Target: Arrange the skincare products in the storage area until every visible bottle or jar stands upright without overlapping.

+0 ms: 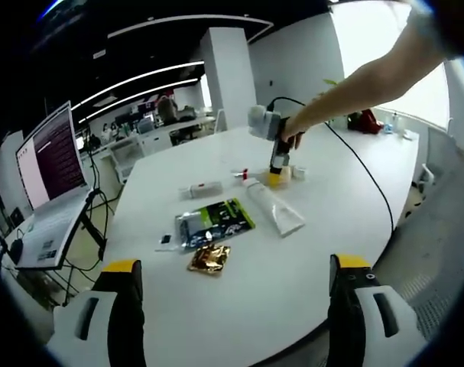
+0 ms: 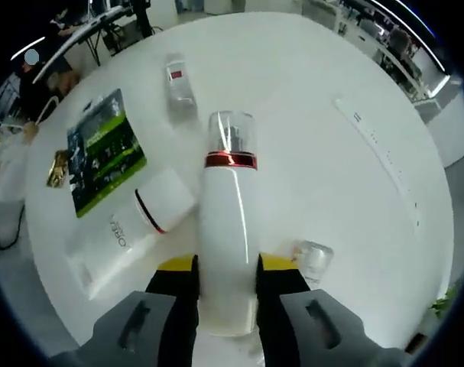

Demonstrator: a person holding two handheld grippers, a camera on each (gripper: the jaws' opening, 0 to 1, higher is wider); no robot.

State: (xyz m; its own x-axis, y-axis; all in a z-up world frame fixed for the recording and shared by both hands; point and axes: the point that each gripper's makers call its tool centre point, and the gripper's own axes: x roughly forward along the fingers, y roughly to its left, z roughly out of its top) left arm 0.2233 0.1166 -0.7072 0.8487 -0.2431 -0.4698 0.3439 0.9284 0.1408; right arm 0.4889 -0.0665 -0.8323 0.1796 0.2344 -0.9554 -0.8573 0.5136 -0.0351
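left gripper view: the left gripper (image 1: 235,306) hung over the near edge of the white table (image 1: 331,260), jaws spread wide, nothing between them.
across the table: the right gripper (image 1: 278,164) came down among the products beside a white tube (image 1: 274,208) lying flat; a green sachet (image 1: 214,223) and a gold packet (image 1: 209,258) lay nearer.
right gripper view: the right gripper (image 2: 226,284) had its jaws closed against a white bottle (image 2: 227,229) with a red band and clear cap.
bottle axis: its length ran along the jaws, cap pointing away from the camera; upright or not, i couldn't tell.
progress: early, i judged; the tube, a small vial (image 2: 180,82) and a clear cap (image 2: 313,260) lay loose.
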